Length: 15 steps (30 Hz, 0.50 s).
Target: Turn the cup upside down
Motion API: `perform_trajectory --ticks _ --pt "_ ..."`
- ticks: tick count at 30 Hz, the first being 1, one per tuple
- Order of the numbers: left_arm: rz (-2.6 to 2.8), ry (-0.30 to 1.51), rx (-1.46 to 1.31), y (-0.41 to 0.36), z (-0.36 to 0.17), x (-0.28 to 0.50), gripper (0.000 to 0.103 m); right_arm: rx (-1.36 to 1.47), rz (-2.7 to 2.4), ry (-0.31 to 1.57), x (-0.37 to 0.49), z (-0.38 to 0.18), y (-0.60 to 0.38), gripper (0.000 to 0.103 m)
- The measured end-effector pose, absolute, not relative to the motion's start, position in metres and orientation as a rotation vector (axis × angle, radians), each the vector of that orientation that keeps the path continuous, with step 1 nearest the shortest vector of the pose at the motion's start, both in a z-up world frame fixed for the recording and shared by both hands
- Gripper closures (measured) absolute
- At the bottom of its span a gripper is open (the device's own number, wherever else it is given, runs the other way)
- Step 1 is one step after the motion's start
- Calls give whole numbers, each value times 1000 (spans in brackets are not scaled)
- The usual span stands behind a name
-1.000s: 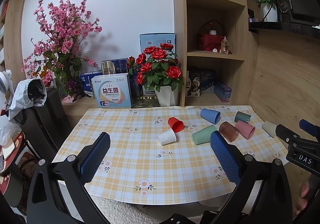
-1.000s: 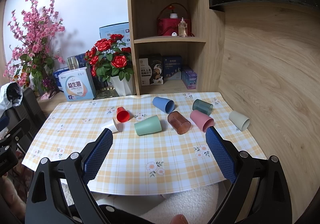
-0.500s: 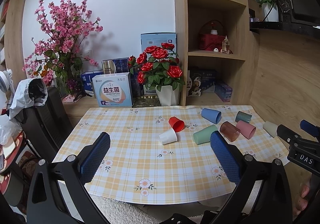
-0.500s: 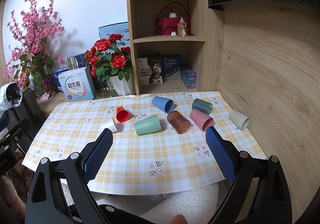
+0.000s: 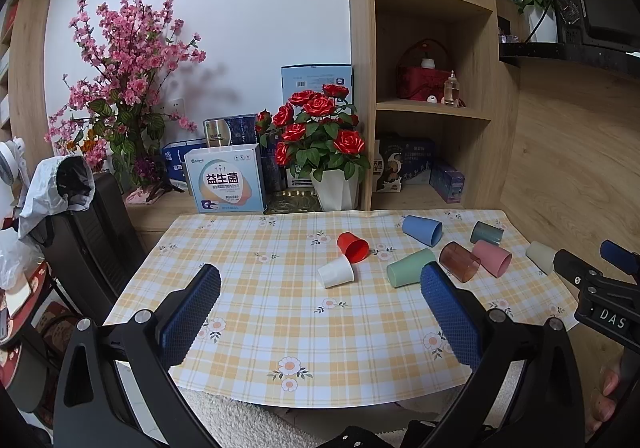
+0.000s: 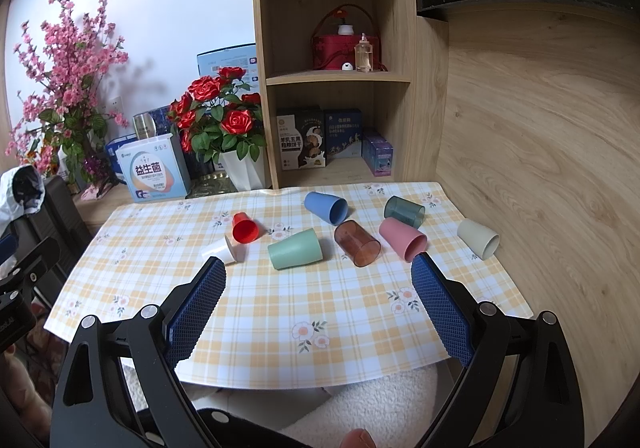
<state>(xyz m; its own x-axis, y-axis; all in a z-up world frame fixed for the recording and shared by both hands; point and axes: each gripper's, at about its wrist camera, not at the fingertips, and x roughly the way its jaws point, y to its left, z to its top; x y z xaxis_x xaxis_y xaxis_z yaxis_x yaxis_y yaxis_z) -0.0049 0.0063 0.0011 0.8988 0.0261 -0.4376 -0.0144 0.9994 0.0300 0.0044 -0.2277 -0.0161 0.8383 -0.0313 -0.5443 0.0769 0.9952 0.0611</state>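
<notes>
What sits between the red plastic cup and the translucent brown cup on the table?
The mint green plastic cup, lying on its side, sits between the red plastic cup and the translucent brown cup; clearest in the right wrist view.

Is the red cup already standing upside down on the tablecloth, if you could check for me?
No, the red cup lies on its side on the tablecloth, its open mouth facing the camera.
</notes>
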Motion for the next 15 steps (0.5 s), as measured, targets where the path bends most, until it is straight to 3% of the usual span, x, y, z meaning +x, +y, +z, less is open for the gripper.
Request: perform_trajectory --ticks 15 --pt "23 459 25 7 -4 -2 5 83 -57 577 4 -17 -228 12"
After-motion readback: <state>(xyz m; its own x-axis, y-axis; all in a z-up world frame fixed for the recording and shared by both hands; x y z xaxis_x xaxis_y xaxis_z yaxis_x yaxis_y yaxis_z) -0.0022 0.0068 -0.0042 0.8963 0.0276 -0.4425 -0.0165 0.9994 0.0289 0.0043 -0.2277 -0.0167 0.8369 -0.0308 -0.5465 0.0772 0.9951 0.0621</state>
